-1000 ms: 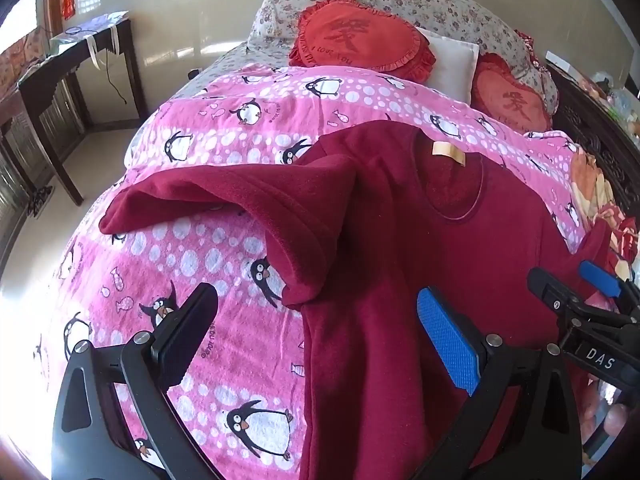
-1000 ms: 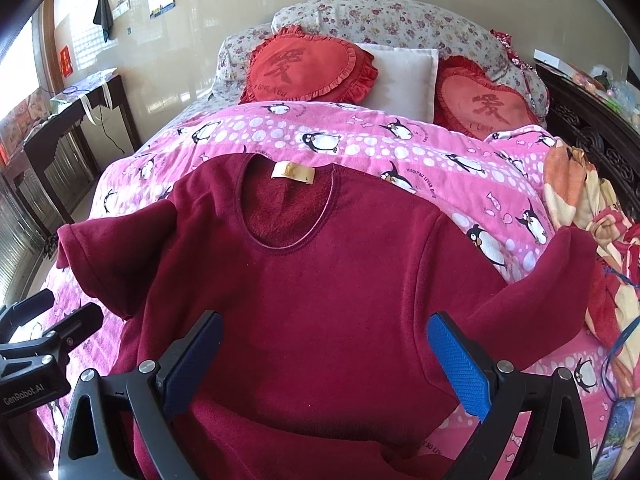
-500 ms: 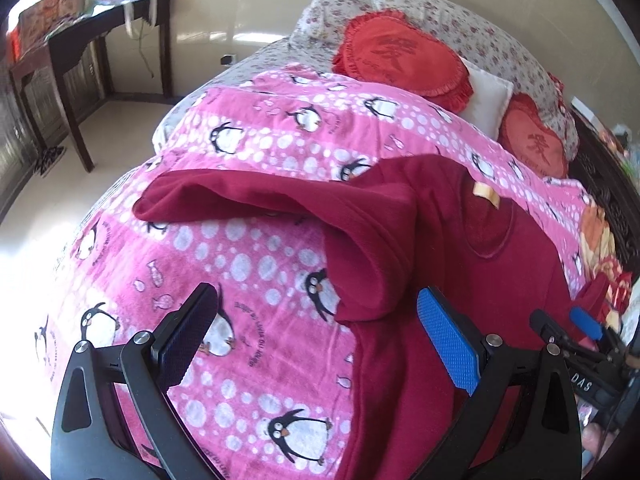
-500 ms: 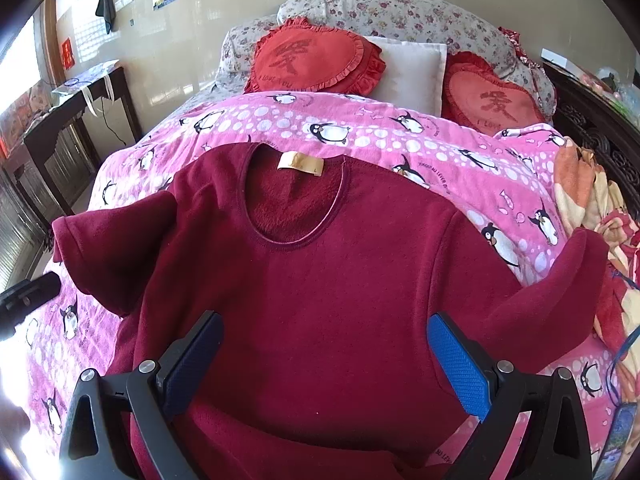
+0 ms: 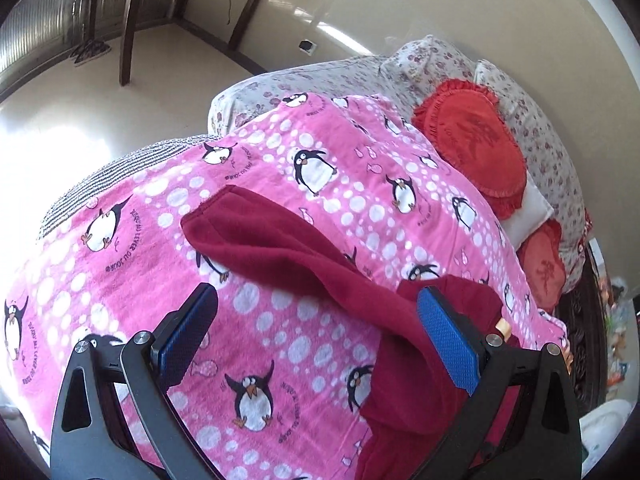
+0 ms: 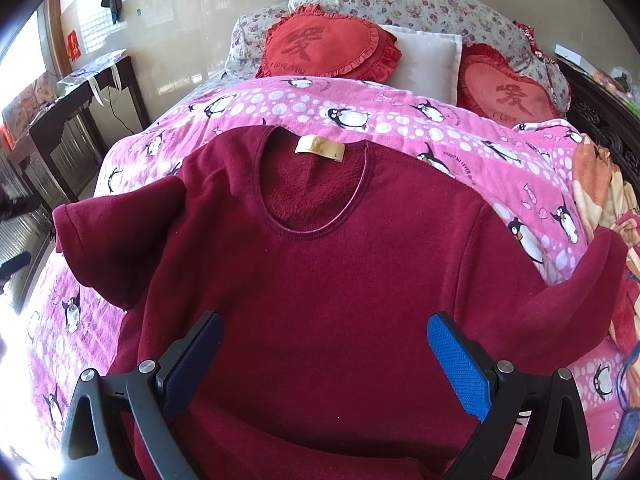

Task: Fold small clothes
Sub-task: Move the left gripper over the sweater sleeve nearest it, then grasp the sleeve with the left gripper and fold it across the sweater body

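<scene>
A dark red fleece top [image 6: 332, 280] lies face up on the pink penguin blanket [image 6: 400, 120], collar with a tan label [image 6: 318, 147] toward the pillows. Its left sleeve [image 5: 288, 256] stretches out over the blanket [image 5: 280, 340] toward the bed's left edge. The other sleeve [image 6: 576, 300] bends at the right. My left gripper [image 5: 316, 344] is open and empty, above the blanket just short of the left sleeve. My right gripper [image 6: 320, 360] is open and empty over the top's lower body.
Red heart cushions [image 6: 328, 48] and a white pillow [image 6: 428, 60] lie at the bed head. A dark wooden table [image 6: 72, 112] stands left of the bed. A crumpled orange cloth [image 6: 600, 184] lies at the right edge. The floor [image 5: 80, 120] is beyond the left edge.
My left gripper has swung left and tilted, so it now looks at the left sleeve and the bed's left edge. My right gripper has barely moved. Both stay open.
</scene>
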Available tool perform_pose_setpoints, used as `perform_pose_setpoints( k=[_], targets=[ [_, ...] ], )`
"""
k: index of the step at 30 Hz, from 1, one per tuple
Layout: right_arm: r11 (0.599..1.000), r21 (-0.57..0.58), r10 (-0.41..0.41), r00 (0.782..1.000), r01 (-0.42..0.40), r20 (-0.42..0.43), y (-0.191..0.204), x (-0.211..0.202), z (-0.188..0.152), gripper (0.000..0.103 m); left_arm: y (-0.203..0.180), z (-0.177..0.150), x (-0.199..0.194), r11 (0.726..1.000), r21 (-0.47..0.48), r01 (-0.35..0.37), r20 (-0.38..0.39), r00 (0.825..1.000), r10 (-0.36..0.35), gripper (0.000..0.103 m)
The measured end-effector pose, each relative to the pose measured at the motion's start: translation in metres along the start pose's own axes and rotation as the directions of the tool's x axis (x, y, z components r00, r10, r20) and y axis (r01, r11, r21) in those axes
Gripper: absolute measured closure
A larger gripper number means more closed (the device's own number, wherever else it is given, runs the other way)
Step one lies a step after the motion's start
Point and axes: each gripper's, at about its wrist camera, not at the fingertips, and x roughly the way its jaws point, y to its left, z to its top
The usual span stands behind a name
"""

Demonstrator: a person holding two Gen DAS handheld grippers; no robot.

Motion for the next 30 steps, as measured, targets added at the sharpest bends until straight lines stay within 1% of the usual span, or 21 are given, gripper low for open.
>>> perform_pose_setpoints(
  k=[2, 4, 6, 7, 8, 9, 10, 11, 12, 13, 15, 16, 17, 19, 21, 23, 24, 26, 27, 28, 30],
  targets=[
    [1.0, -0.001, -0.003, 1.0, 0.003, -0.005, 0.0, 0.004, 0.0, 0.002, 0.006, 0.009, 0.012, 1.0, -0.022, -0.013, -0.005, 1.0, 0.013, 0.002],
    [1.0, -0.001, 0.001, 1.0, -0.001, -0.011, 0.0, 0.007, 0.0, 0.002, 0.014, 0.016, 0.026, 0.997, -0.059, -0.046, -0.015, 0.999, 0.045, 0.002],
    [1.0, -0.013, -0.012, 1.0, 0.011, -0.011, 0.001, 0.01, 0.0, 0.002, 0.023, 0.018, 0.039, 0.994, -0.088, -0.065, -0.028, 0.998, 0.062, 0.002],
    [1.0, -0.014, -0.013, 1.0, 0.013, -0.016, 0.002, 0.012, 0.0, 0.002, 0.028, 0.02, 0.048, 0.992, -0.101, -0.076, -0.046, 0.996, 0.072, 0.002],
    [1.0, -0.012, -0.012, 1.0, 0.011, -0.024, 0.002, 0.014, 0.0, 0.002, 0.031, 0.02, 0.056, 0.99, -0.108, -0.086, -0.062, 0.995, 0.079, 0.005],
    [1.0, -0.015, -0.017, 0.999, 0.017, -0.03, 0.001, 0.016, 0.0, 0.002, 0.033, 0.021, 0.062, 0.99, -0.111, -0.09, -0.075, 0.994, 0.082, 0.011],
    [1.0, -0.015, -0.017, 0.999, 0.017, -0.037, 0.001, 0.018, 0.0, 0.002, 0.036, 0.021, 0.069, 0.99, -0.112, -0.09, -0.089, 0.993, 0.081, 0.015],
    [1.0, -0.013, -0.016, 0.999, 0.015, -0.043, 0.0, 0.019, 0.0, 0.002, 0.038, 0.021, 0.074, 0.989, -0.11, -0.095, -0.096, 0.992, 0.084, 0.028],
    [1.0, -0.01, -0.013, 0.999, 0.013, -0.045, 0.0, 0.02, -0.001, 0.002, 0.039, 0.022, 0.076, 0.989, -0.103, -0.105, -0.093, 0.991, 0.096, 0.046],
    [1.0, -0.006, -0.013, 0.999, 0.013, -0.045, -0.001, 0.02, -0.001, 0.002, 0.04, 0.024, 0.076, 0.989, -0.09, -0.114, -0.085, 0.991, 0.107, 0.055],
    [1.0, 0.007, -0.007, 0.999, 0.007, -0.047, -0.004, 0.019, -0.002, 0.002, 0.038, 0.03, 0.071, 0.995, -0.067, -0.067, -0.085, 0.995, 0.061, 0.093],
    [1.0, 0.015, -0.002, 0.999, 0.002, -0.046, -0.007, 0.018, -0.003, 0.002, 0.033, 0.034, 0.065, 0.997, -0.056, -0.047, -0.083, 0.996, 0.042, 0.093],
    [1.0, 0.018, -0.005, 0.999, 0.005, -0.046, -0.009, 0.018, -0.003, 0.002, 0.026, 0.04, 0.053, 0.999, -0.036, -0.027, -0.054, 0.998, 0.025, 0.093],
    [1.0, 0.029, -0.011, 0.999, 0.013, -0.045, -0.017, 0.018, -0.003, 0.002, 0.003, 0.053, 0.02, 0.999, 0.037, 0.019, 0.031, 0.999, -0.02, 0.094],
    [0.999, 0.036, -0.03, 0.999, 0.031, -0.041, -0.026, 0.019, -0.003, 0.002, -0.03, 0.065, -0.019, 0.989, 0.136, 0.057, 0.125, 0.989, -0.074, 0.094],
    [0.997, 0.055, -0.056, 0.998, 0.058, -0.04, -0.041, 0.02, -0.002, 0.002, -0.06, 0.071, -0.054, 0.972, 0.213, 0.094, 0.179, 0.975, -0.134, 0.094],
    [0.995, 0.072, -0.071, 0.997, 0.074, -0.04, -0.05, 0.019, -0.002, 0.002, -0.08, 0.071, -0.073, 0.958, 0.258, 0.124, 0.198, 0.964, -0.178, 0.094],
    [0.987, 0.125, -0.101, 0.994, 0.104, -0.032, -0.073, 0.015, -0.004, 0.002, -0.114, 0.062, -0.102, 0.923, 0.346, 0.169, 0.208, 0.945, -0.251, 0.094],
    [0.982, 0.16, -0.101, 0.994, 0.104, -0.028, -0.085, 0.012, -0.006, 0.002, -0.133, 0.053, -0.113, 0.899, 0.394, 0.193, 0.204, 0.935, -0.29, 0.094],
    [0.976, 0.192, -0.096, 0.995, 0.099, -0.023, -0.095, 0.01, -0.008, 0.002, -0.153, 0.039, -0.123, 0.868, 0.444, 0.221, 0.189, 0.924, -0.332, 0.094],
    [0.967, 0.239, -0.091, 0.996, 0.093, -0.019, -0.112, 0.004, -0.011, 0.002, -0.19, 0.008, -0.128, 0.806, 0.522, 0.279, 0.127, 0.909, -0.397, 0.094]
  ],
)
